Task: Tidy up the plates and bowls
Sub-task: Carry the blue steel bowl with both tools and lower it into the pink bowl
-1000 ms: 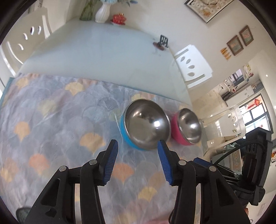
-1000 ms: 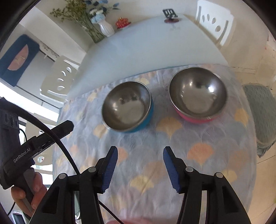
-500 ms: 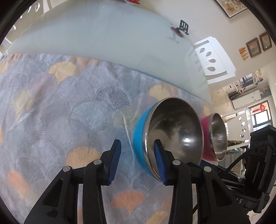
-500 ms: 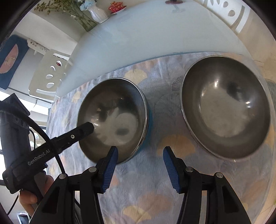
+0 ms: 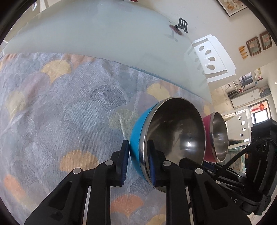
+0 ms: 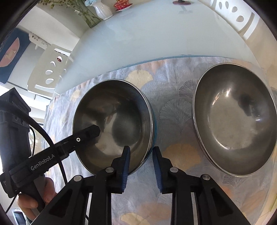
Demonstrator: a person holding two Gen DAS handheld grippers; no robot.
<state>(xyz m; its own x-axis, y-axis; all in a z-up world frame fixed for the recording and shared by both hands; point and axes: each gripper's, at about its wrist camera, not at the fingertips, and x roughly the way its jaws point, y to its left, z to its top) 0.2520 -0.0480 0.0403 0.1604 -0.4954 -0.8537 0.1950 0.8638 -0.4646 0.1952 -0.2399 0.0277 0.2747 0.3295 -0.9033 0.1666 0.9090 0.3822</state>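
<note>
A steel bowl with a blue outside (image 5: 174,131) sits on the patterned cloth (image 5: 52,112). My left gripper (image 5: 137,162) is shut on its near-left rim, one finger inside and one outside. In the right wrist view the same blue bowl (image 6: 112,121) is at centre-left, with my right gripper (image 6: 141,164) straddling its near-right rim, jaws narrowed around the wall. A steel bowl with a pink outside (image 6: 233,121) stands to the right, apart from the blue one; it also shows in the left wrist view (image 5: 215,136).
The cloth covers the near part of a pale glass table (image 6: 155,34). A white vase (image 6: 102,10), a red dish (image 6: 123,4) and a small black stand (image 5: 181,25) stand at the far end. White chairs (image 5: 211,57) flank the table.
Both grippers moved forward and down to the blue bowl. The left closed on its rim. The right narrowed its jaws around the opposite rim.
</note>
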